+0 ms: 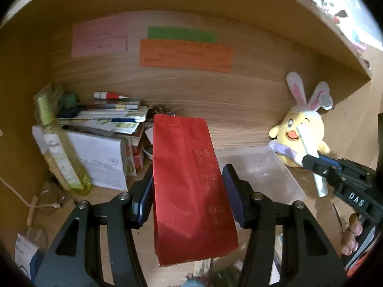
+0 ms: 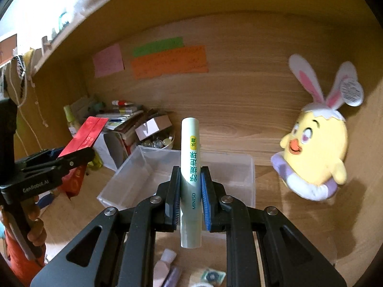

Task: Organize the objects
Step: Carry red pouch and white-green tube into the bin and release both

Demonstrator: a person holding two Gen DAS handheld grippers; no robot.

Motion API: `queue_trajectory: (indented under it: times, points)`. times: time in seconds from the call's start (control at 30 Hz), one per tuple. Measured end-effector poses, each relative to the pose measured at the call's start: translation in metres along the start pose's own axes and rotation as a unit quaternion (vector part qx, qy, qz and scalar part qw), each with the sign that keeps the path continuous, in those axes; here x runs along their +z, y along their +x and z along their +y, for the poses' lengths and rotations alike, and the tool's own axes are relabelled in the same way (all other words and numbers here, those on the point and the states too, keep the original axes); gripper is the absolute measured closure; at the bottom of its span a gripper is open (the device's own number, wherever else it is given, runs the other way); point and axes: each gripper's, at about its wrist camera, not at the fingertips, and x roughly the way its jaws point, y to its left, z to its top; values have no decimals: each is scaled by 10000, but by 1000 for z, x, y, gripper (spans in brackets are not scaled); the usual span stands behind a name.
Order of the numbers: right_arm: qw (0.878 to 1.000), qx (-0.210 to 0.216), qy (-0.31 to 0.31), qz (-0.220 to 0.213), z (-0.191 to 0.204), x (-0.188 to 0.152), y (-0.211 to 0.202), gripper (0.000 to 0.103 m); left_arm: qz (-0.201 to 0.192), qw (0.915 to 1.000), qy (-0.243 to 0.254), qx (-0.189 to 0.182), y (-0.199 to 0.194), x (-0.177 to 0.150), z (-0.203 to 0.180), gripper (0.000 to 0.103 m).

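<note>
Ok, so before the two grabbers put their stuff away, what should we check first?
1. Left gripper holds the red packet on both sides: ok.
2. Right gripper is squeezed shut on the pale green tube: ok.
3. Clear plastic box looks empty, with room for things: ok.
4. Yellow plush chick sits beside the box, not in it: ok.
5. The two grippers are apart, not bumping: ok.
6. Which thing goes where: cannot tell.
</note>
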Motion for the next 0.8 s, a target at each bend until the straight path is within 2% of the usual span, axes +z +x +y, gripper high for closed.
queue_trajectory:
  times: [0.47,0.8]
  points:
    - [9943,-76,-252,1034,6,-10,97,89,852,9961,158,162,92,-8,-2,48]
    - [9838,81,-354,1755,12,-30,139,89,1151,9908,633,324,122,-21,-20,48]
